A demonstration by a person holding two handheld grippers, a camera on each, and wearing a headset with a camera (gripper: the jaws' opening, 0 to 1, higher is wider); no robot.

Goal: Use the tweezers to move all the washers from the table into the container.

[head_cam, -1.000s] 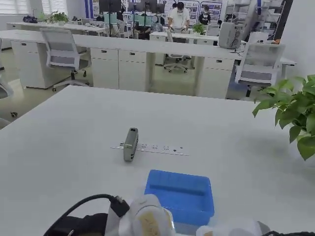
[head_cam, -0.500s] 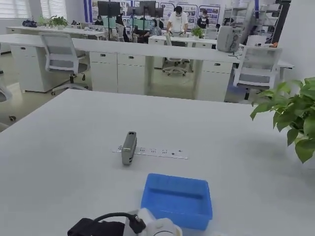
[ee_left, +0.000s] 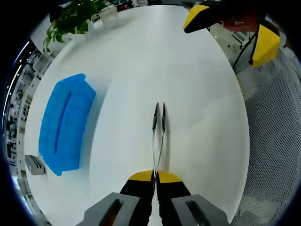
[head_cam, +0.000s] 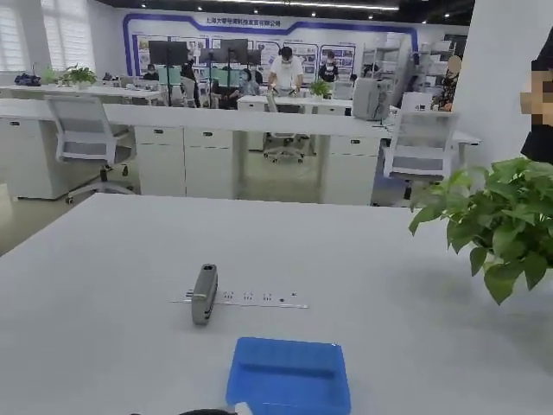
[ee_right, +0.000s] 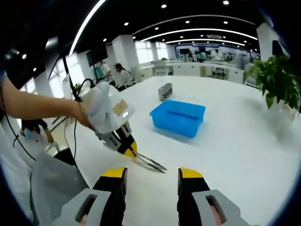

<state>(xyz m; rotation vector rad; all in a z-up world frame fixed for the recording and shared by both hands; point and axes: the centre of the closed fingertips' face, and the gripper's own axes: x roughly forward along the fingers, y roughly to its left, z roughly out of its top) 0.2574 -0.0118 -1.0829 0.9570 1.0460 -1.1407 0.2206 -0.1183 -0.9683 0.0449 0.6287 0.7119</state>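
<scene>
The blue container (head_cam: 289, 376) stands near the front of the white table (head_cam: 104, 285), and I see nothing inside it. My left gripper (ee_left: 155, 176) is shut on thin metal tweezers (ee_left: 158, 136); their tips hover just over bare tabletop, right of the blue container (ee_left: 63, 125). In the right gripper view, my right gripper (ee_right: 153, 175) stands open with nothing between its yellow-tipped jaws. Just ahead of it the left gripper (ee_right: 126, 147) holds the tweezers (ee_right: 150, 163), pointing right. The blue container (ee_right: 178, 117) lies beyond them. The right gripper's yellow jaws (ee_left: 197, 16) reach into the left gripper view at the top.
A grey adapter (head_cam: 204, 294) is plugged into a flat power strip (head_cam: 259, 300) behind the container. A leafy plant (head_cam: 488, 216) stands at the table's right side. The near table edge (ee_left: 244, 141) lies close to the grippers. Desks, chairs and people fill the room behind.
The head camera has tilted upward, so the gripper and black cable at its bottom edge have slid out of the picture. The container, adapter and plant have kept their places on the table.
</scene>
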